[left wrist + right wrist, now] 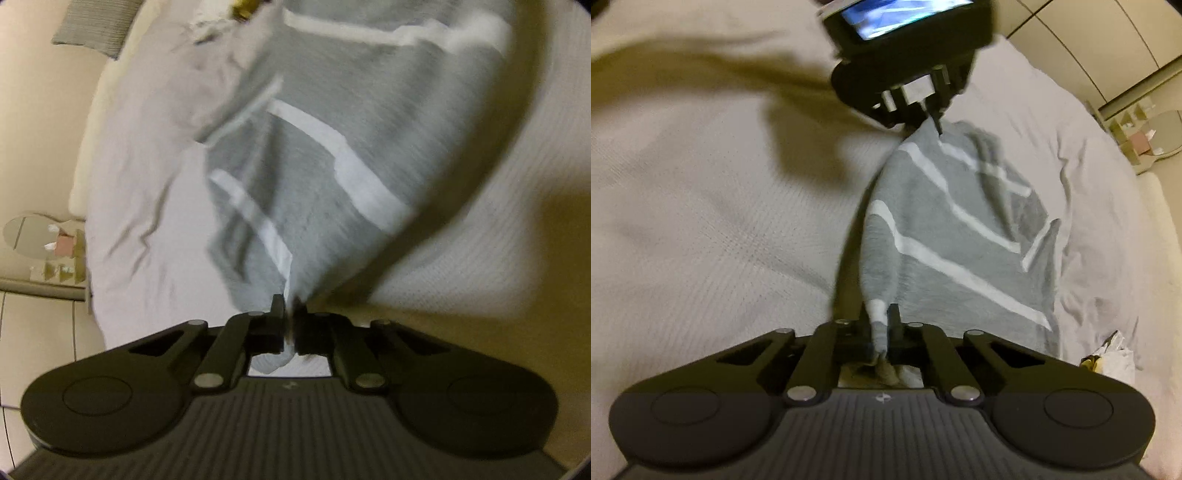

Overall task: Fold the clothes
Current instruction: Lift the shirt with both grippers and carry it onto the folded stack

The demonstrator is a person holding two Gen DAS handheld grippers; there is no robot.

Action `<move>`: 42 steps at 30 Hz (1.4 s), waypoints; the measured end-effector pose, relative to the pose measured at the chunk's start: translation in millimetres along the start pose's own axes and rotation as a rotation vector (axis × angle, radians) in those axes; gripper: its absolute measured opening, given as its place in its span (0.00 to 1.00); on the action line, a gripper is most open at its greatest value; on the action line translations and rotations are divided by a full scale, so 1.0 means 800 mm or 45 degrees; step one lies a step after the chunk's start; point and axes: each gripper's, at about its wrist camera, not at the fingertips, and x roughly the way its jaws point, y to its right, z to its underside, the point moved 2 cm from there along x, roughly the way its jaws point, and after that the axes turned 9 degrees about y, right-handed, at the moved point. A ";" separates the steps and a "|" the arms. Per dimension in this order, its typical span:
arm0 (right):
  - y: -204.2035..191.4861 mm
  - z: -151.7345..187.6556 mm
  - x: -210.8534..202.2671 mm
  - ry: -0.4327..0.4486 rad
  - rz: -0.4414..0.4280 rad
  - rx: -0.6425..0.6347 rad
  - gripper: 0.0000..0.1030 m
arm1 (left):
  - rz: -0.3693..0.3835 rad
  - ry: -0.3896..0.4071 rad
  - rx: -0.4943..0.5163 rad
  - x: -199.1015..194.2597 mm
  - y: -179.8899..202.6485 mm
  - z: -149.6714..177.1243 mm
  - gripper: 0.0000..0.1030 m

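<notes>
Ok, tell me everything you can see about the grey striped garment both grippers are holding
The grey striped garment looks like soft grey knit crossed by white bands. It is lifted and stretched between the two tools: the left gripper is shut on one bunched edge, the right gripper on the other. The rest hangs crumpled down toward the pale bedspread. Blur hides finer detail, including what kind of garment it is.
</notes>
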 end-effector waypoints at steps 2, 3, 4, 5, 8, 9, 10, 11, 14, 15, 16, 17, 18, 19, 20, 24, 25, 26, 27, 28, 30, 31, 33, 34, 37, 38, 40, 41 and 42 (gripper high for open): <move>0.024 0.007 -0.029 0.037 -0.020 0.009 0.02 | -0.011 -0.004 -0.028 -0.031 -0.004 -0.011 0.02; 0.036 0.013 -0.044 0.054 -0.031 0.003 0.02 | -0.012 -0.010 -0.045 -0.047 -0.005 -0.018 0.02; 0.044 0.019 -0.058 0.068 -0.043 -0.012 0.02 | -0.015 -0.021 -0.065 -0.064 -0.004 -0.028 0.02; 0.051 0.026 -0.072 0.081 -0.055 -0.030 0.02 | -0.019 -0.039 -0.096 -0.080 -0.001 -0.043 0.02; 0.071 0.050 -0.101 0.107 -0.125 -0.097 0.02 | -0.016 -0.102 -0.172 -0.118 0.009 -0.073 0.02; 0.077 0.059 -0.109 0.113 -0.158 -0.112 0.02 | -0.013 -0.124 -0.195 -0.130 0.013 -0.081 0.02; 0.079 0.064 -0.115 0.118 -0.180 -0.124 0.02 | -0.011 -0.146 -0.218 -0.141 0.017 -0.089 0.02; 0.081 0.068 -0.119 0.123 -0.198 -0.136 0.02 | -0.008 -0.169 -0.240 -0.152 0.020 -0.097 0.02; 0.086 0.080 -0.133 0.139 -0.253 -0.171 0.02 | 0.001 -0.235 -0.309 -0.187 0.031 -0.122 0.02; 0.087 0.084 -0.138 0.145 -0.271 -0.183 0.02 | 0.004 -0.258 -0.332 -0.198 0.035 -0.130 0.02; 0.089 0.088 -0.143 0.150 -0.290 -0.195 0.02 | 0.006 -0.279 -0.353 -0.209 0.038 -0.138 0.02; 0.091 0.092 -0.147 0.155 -0.308 -0.206 0.02 | -0.008 -0.279 -0.354 -0.212 0.036 -0.142 0.02; 0.094 0.093 -0.150 0.160 -0.301 -0.214 0.02 | -0.022 -0.278 -0.355 -0.215 0.034 -0.146 0.02; 0.099 0.093 -0.152 0.169 -0.275 -0.221 0.02 | -0.056 -0.261 -0.352 -0.215 0.027 -0.148 0.02; 0.105 0.094 -0.154 0.180 -0.247 -0.228 0.02 | -0.090 -0.245 -0.349 -0.214 0.020 -0.151 0.02; 0.151 0.089 -0.180 0.235 -0.079 -0.225 0.02 | -0.243 -0.156 -0.304 -0.211 -0.024 -0.170 0.02; 0.164 0.089 -0.186 0.243 -0.044 -0.230 0.02 | -0.275 -0.132 -0.294 -0.211 -0.039 -0.179 0.02; 0.178 0.090 -0.193 0.249 -0.011 -0.236 0.02 | -0.297 -0.109 -0.295 -0.210 -0.055 -0.189 0.02; 0.191 0.091 -0.199 0.254 0.022 -0.242 0.02 | -0.319 -0.086 -0.295 -0.210 -0.071 -0.199 0.02; 0.206 0.094 -0.204 0.252 0.047 -0.240 0.02 | -0.340 -0.061 -0.283 -0.208 -0.087 -0.212 0.02; 0.236 0.101 -0.214 0.245 0.094 -0.232 0.02 | -0.374 -0.012 -0.265 -0.203 -0.119 -0.239 0.02; 0.253 0.107 -0.218 0.238 0.113 -0.225 0.02 | -0.384 0.012 -0.258 -0.197 -0.135 -0.255 0.02; 0.287 0.122 -0.224 0.221 0.145 -0.208 0.02 | -0.396 0.050 -0.246 -0.172 -0.164 -0.294 0.02; 0.307 0.132 -0.224 0.212 0.163 -0.199 0.02 | -0.401 0.069 -0.239 -0.160 -0.179 -0.313 0.02; 0.373 0.170 -0.222 0.186 0.223 -0.181 0.02 | -0.416 0.117 -0.232 -0.116 -0.222 -0.375 0.03; 0.394 0.185 -0.221 0.180 0.244 -0.182 0.02 | -0.420 0.128 -0.237 -0.097 -0.236 -0.397 0.03; 0.453 0.213 -0.212 0.193 0.299 -0.200 0.02 | -0.440 0.131 -0.241 -0.063 -0.262 -0.434 0.03; 0.483 0.227 -0.207 0.201 0.327 -0.210 0.02 | -0.450 0.129 -0.247 -0.044 -0.275 -0.452 0.03; 0.513 0.242 -0.202 0.210 0.355 -0.220 0.02 | -0.461 0.127 -0.253 -0.026 -0.288 -0.470 0.03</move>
